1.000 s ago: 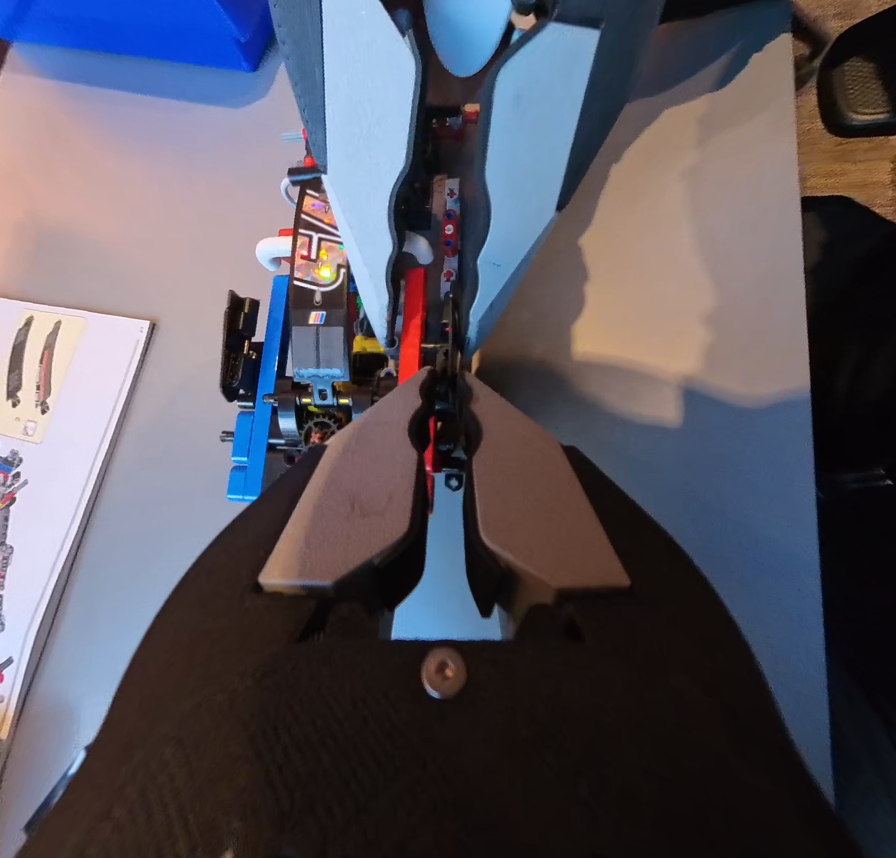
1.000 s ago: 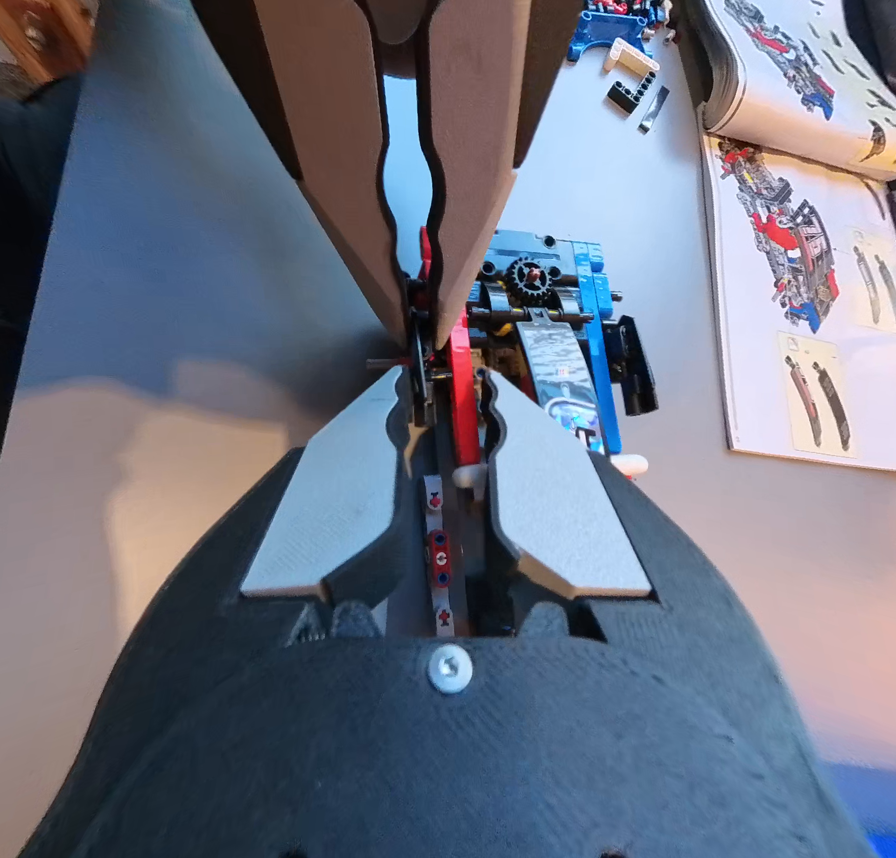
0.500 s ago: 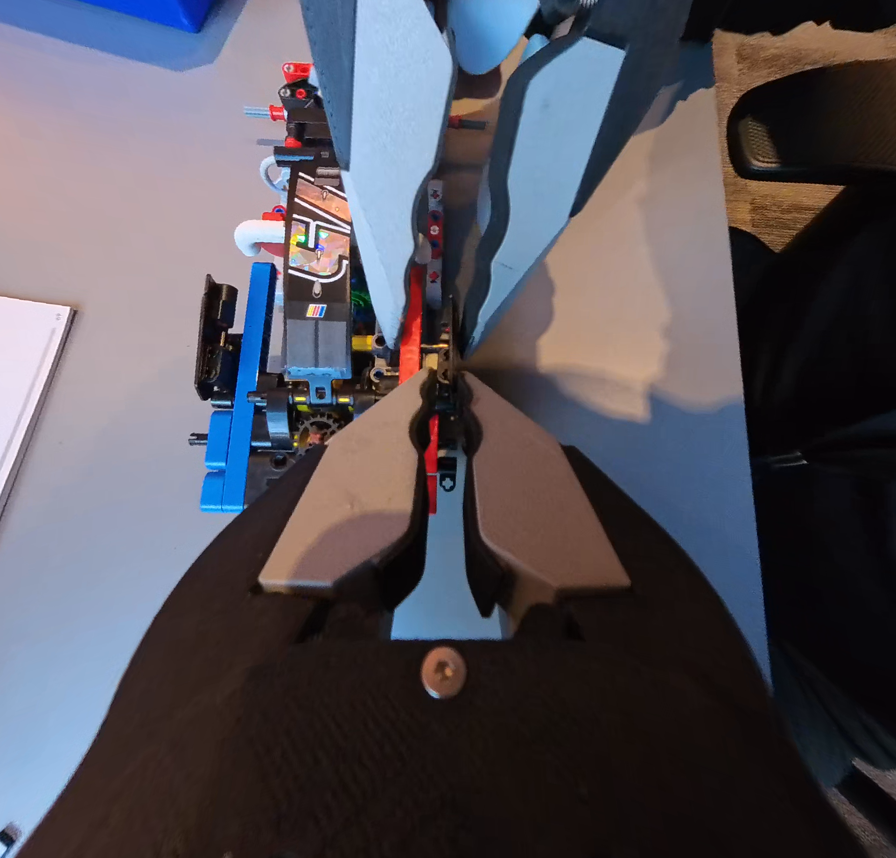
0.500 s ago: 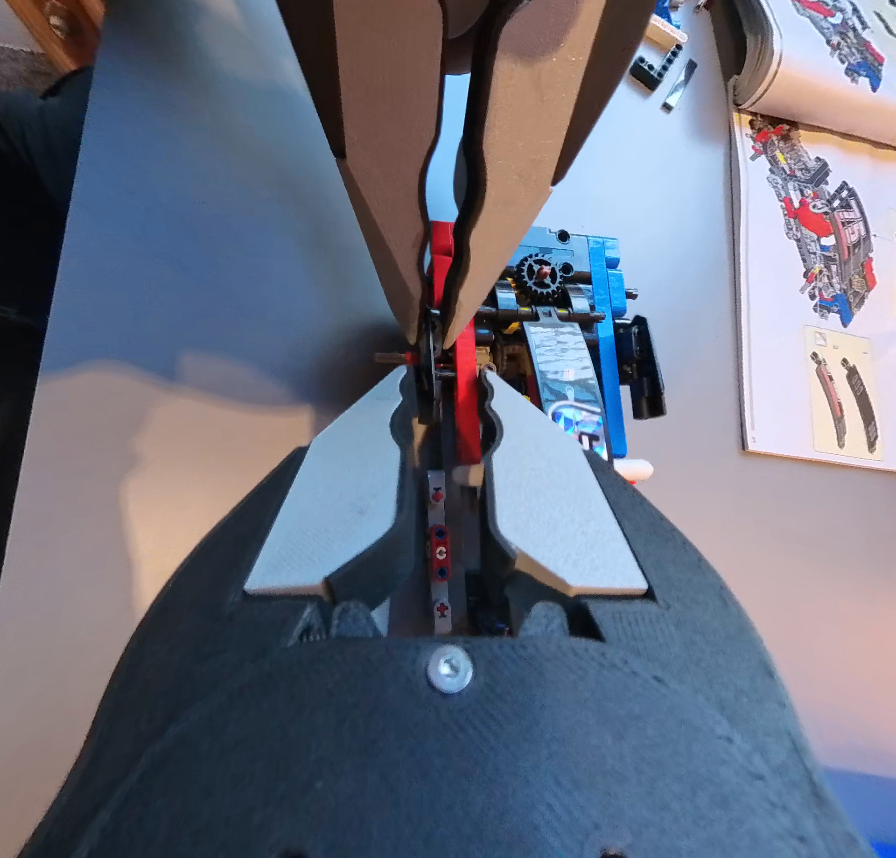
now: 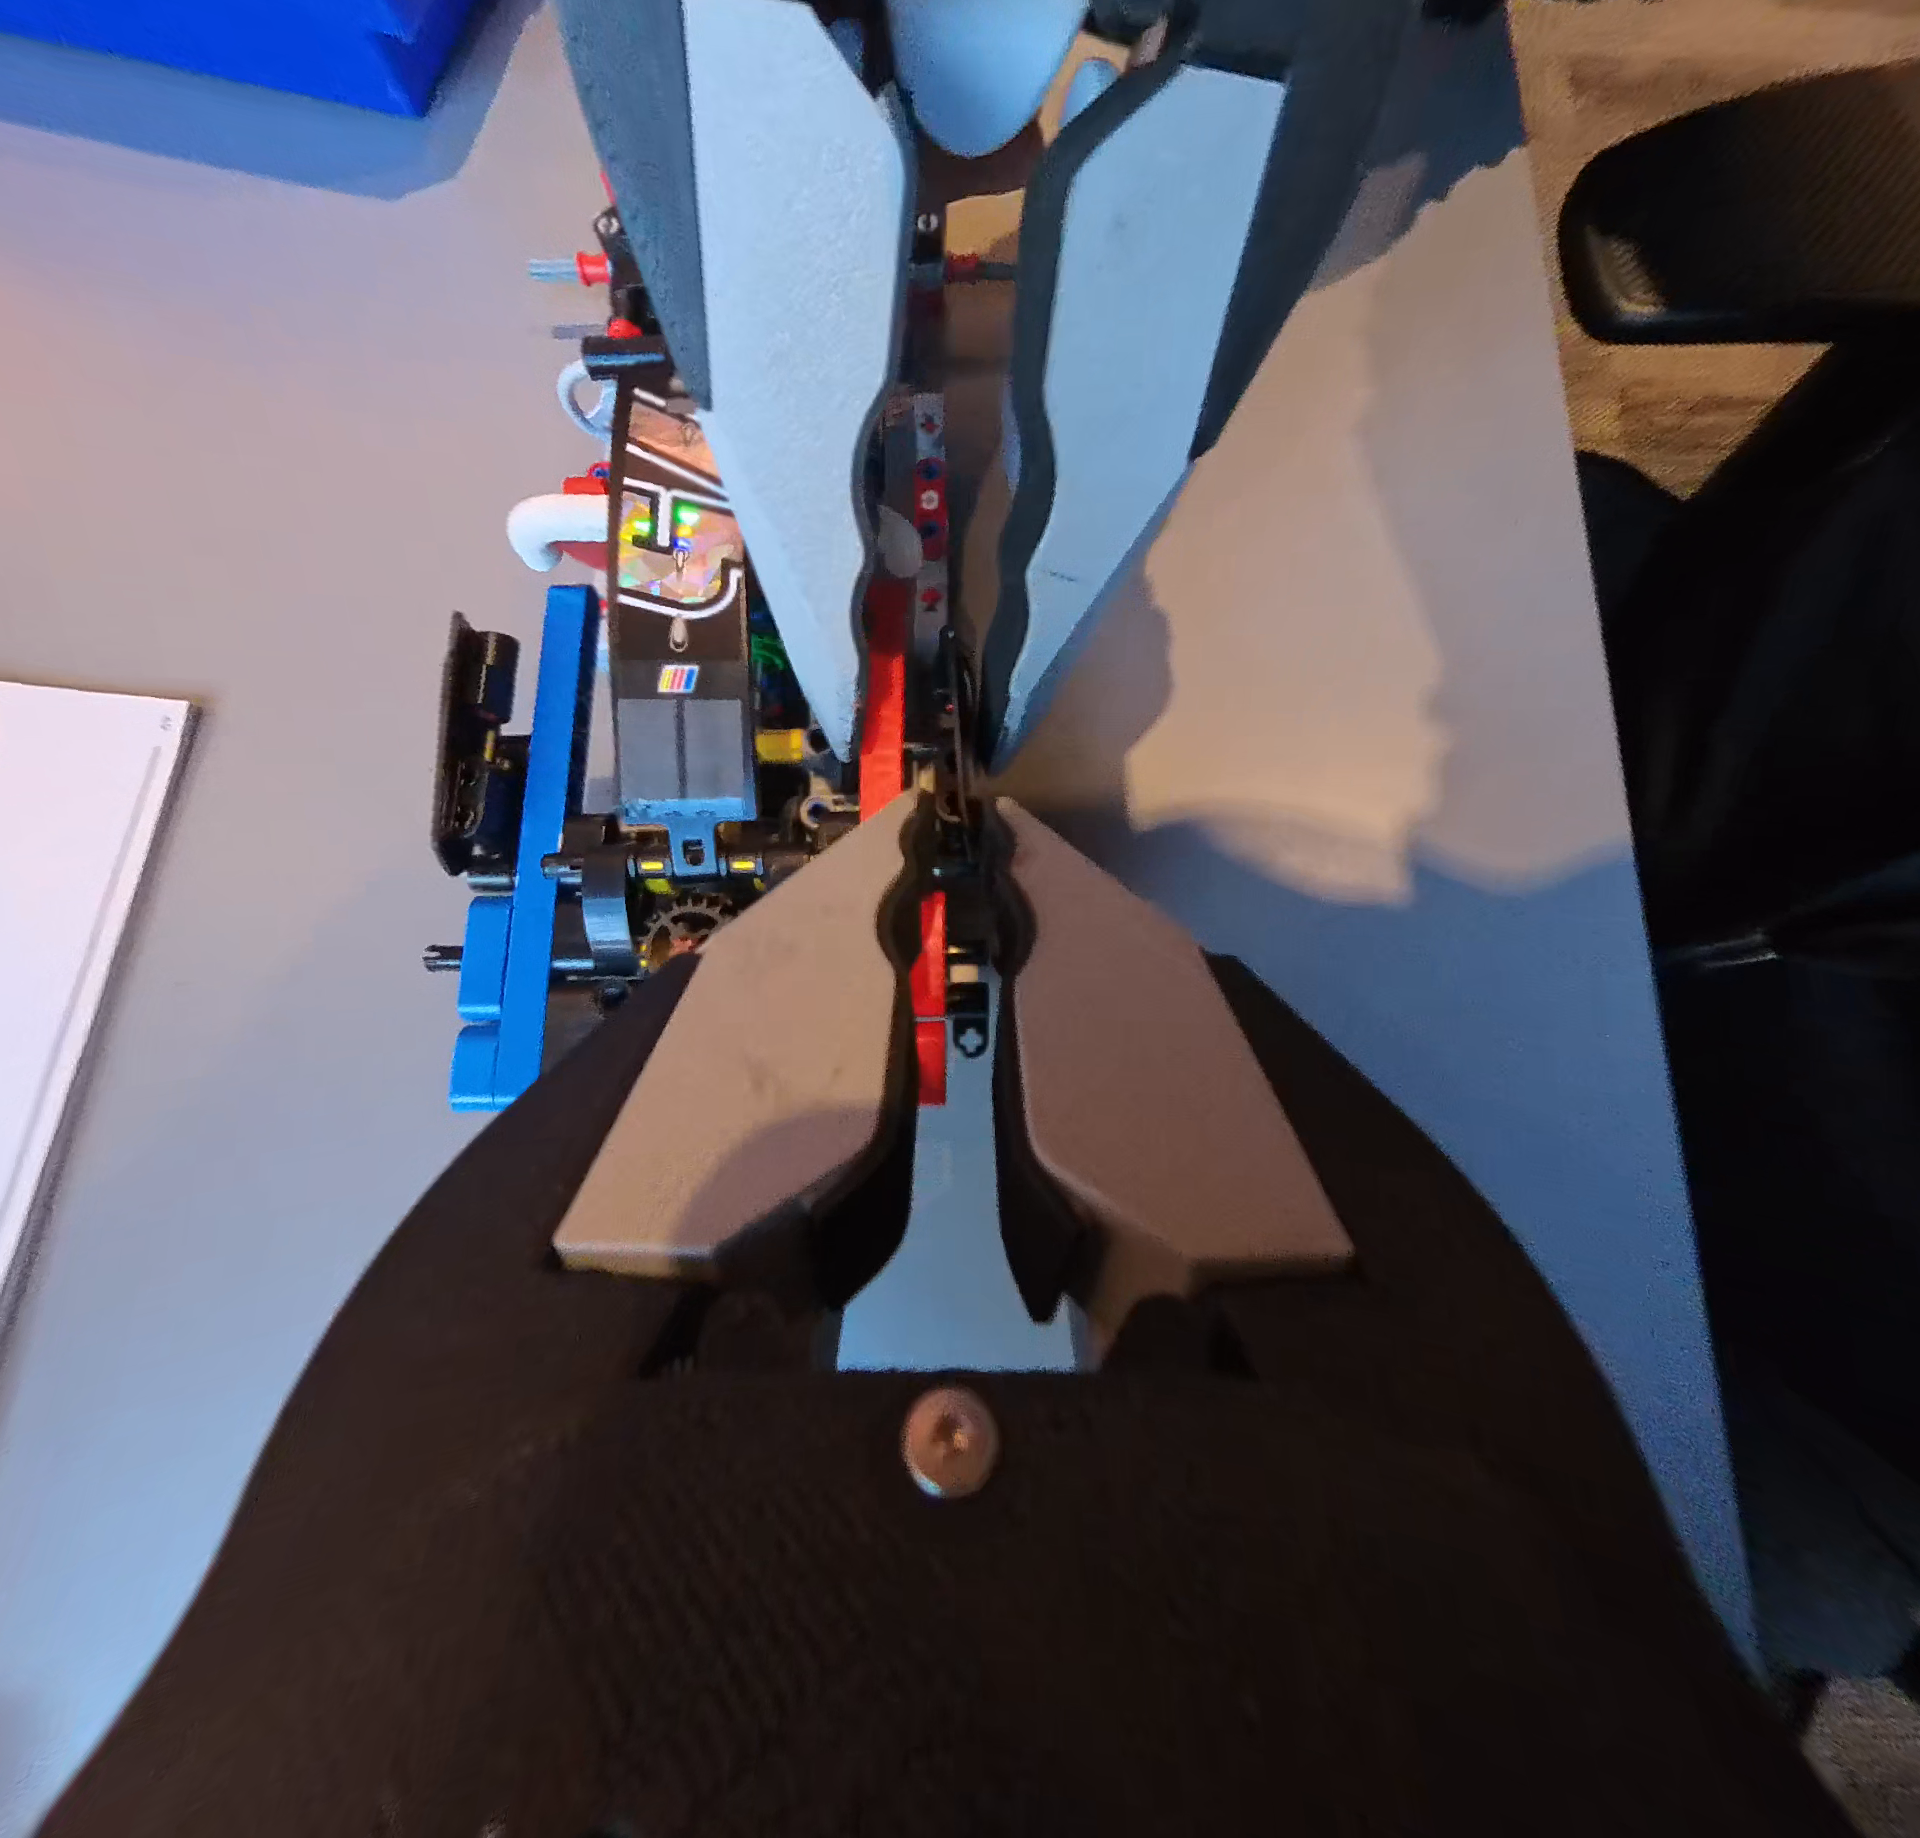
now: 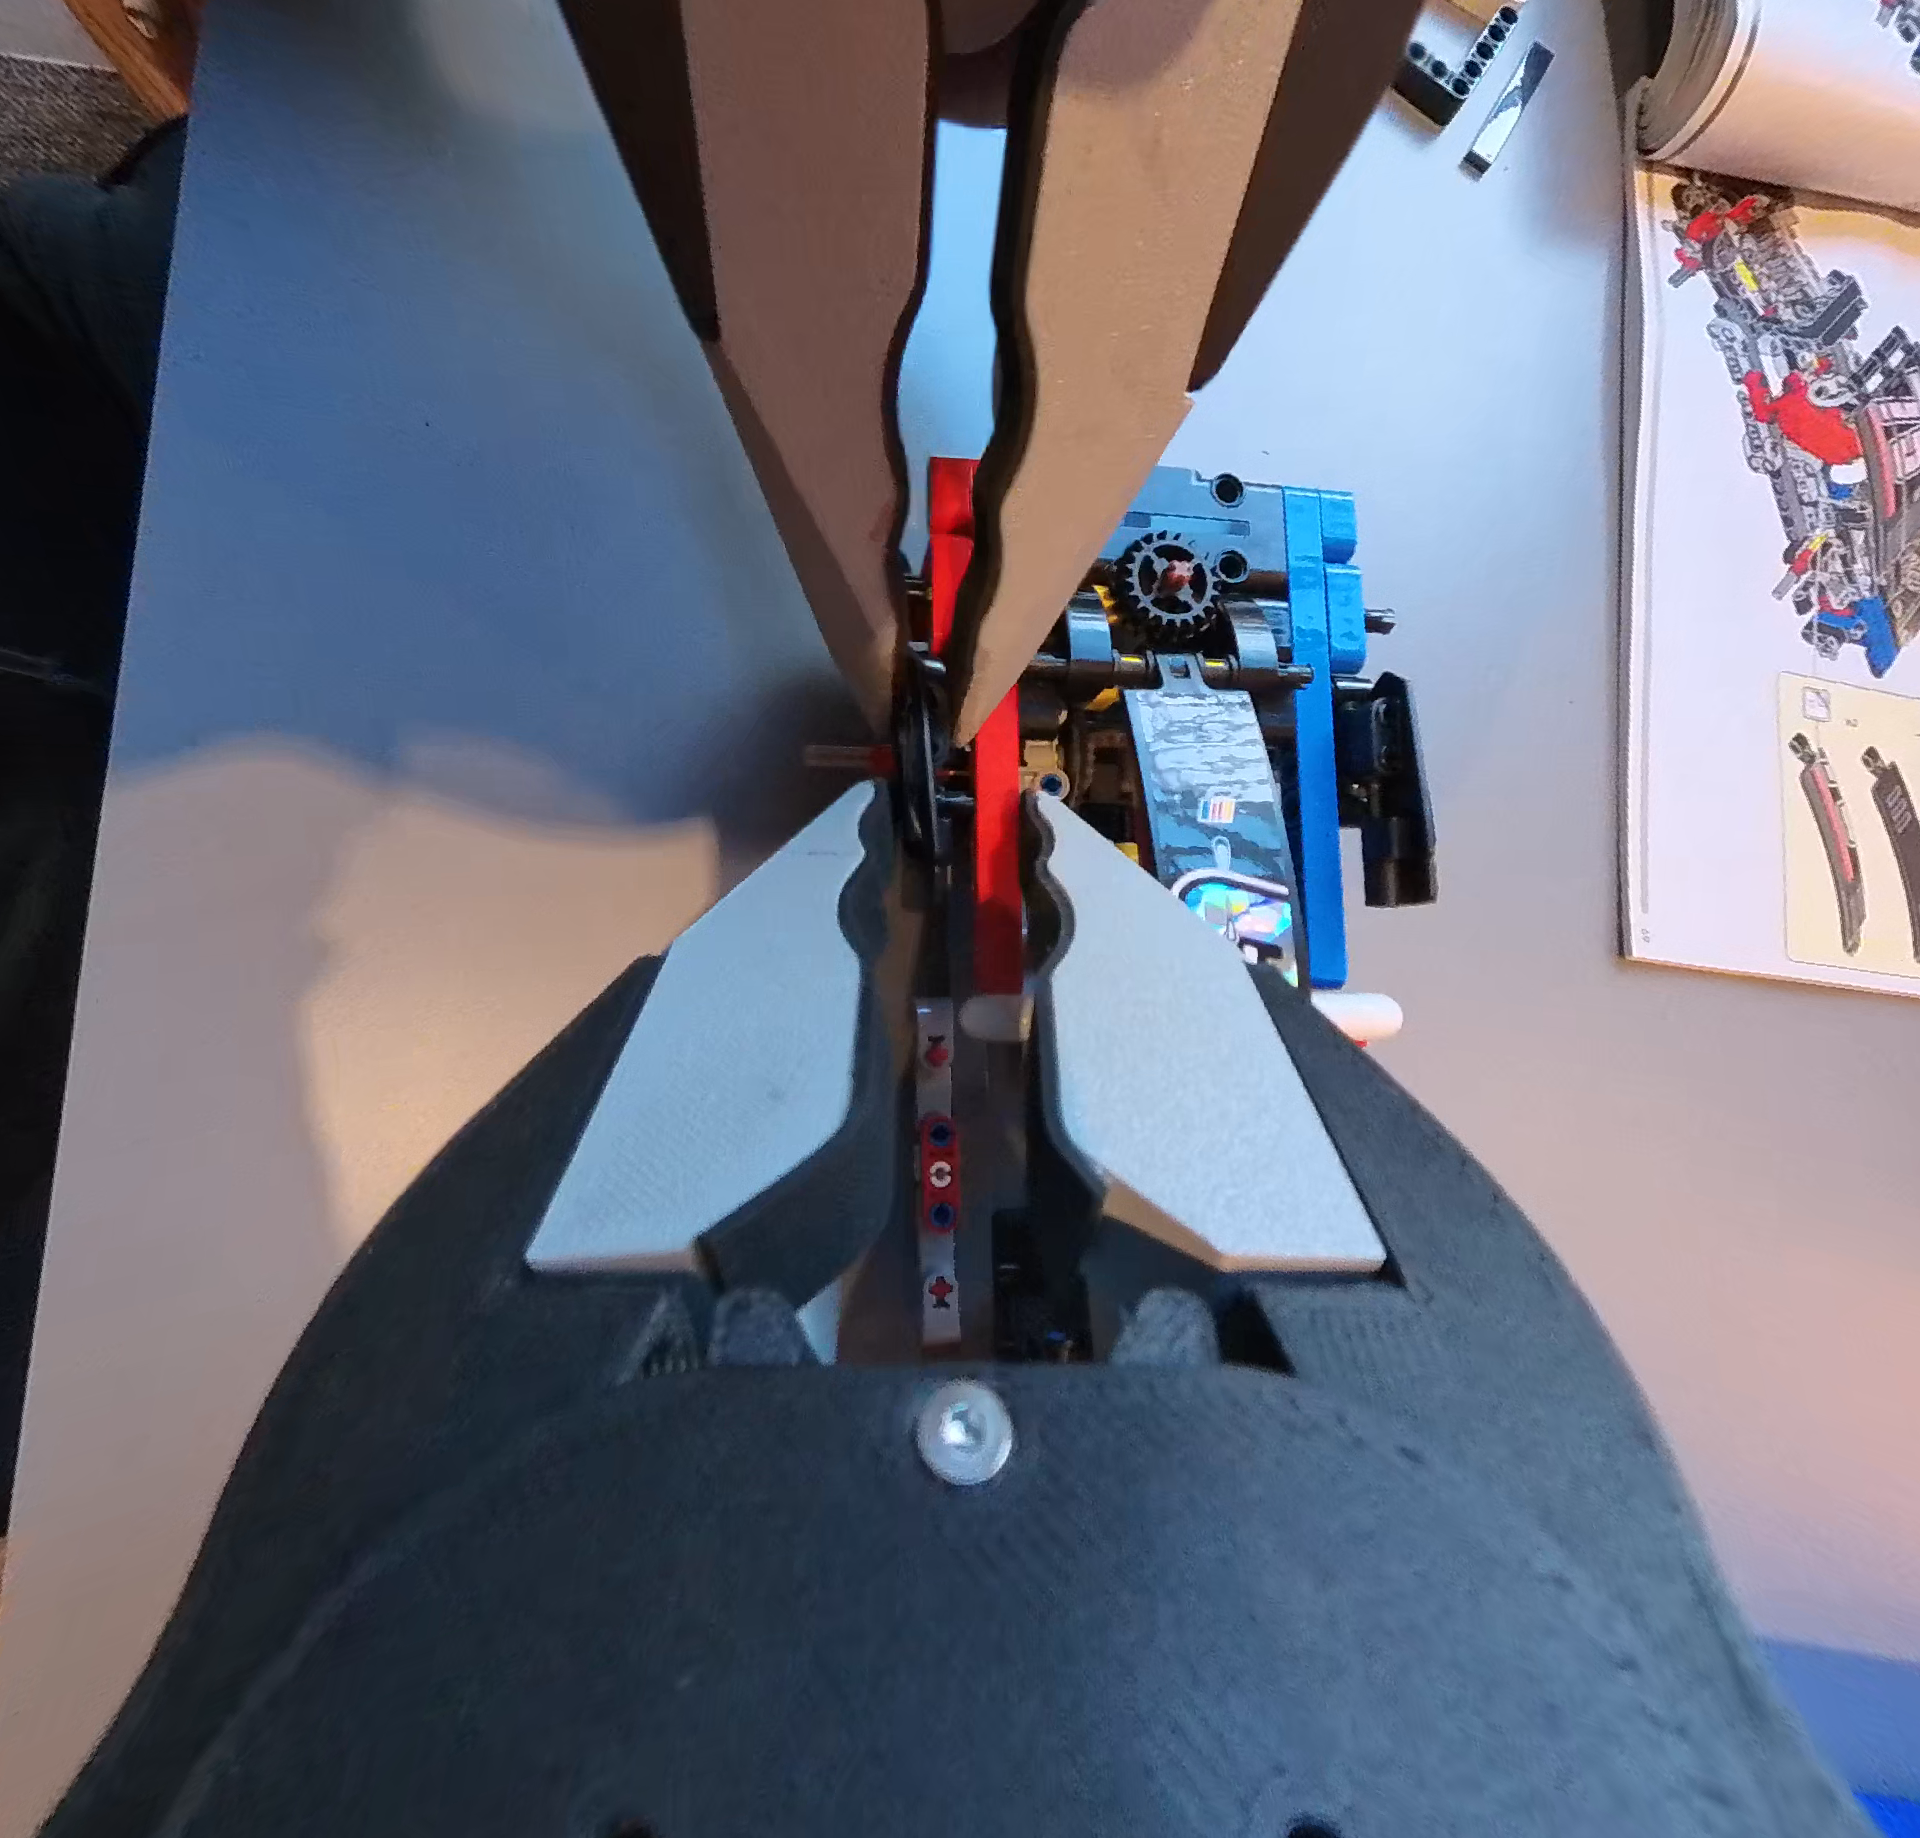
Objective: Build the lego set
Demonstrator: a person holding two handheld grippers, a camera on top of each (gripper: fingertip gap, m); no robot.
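Observation:
The partly built lego model (image 5: pixel 681 739), with blue, red and black beams and a shiny sticker panel, lies on the grey table (image 5: pixel 260 438). It also shows in the right wrist view (image 6: pixel 1226 780). My left gripper (image 5: pixel 951 817) has dark grey fingers and is shut on a thin black round piece (image 6: pixel 920 760) on an axle at the model's side, next to the red beam (image 6: pixel 995 853). My right gripper (image 6: pixel 956 806) has light grey fingers, faces it tip to tip, and is shut around the red beam of the model. It shows in the left wrist view (image 5: pixel 920 744).
An open instruction booklet (image 6: pixel 1787 562) lies beside the model, and its corner shows in the left wrist view (image 5: pixel 73 905). A few loose pieces (image 6: pixel 1465 63) lie farther off. A blue bin (image 5: pixel 208 1) stands at the back. The table edge and a dark chair (image 5: pixel 1745 209) are close by.
Both grippers keep their hold. The model and both grippers have shifted and turned slightly over the table. The blue bin and booklet have slid in the left wrist view.

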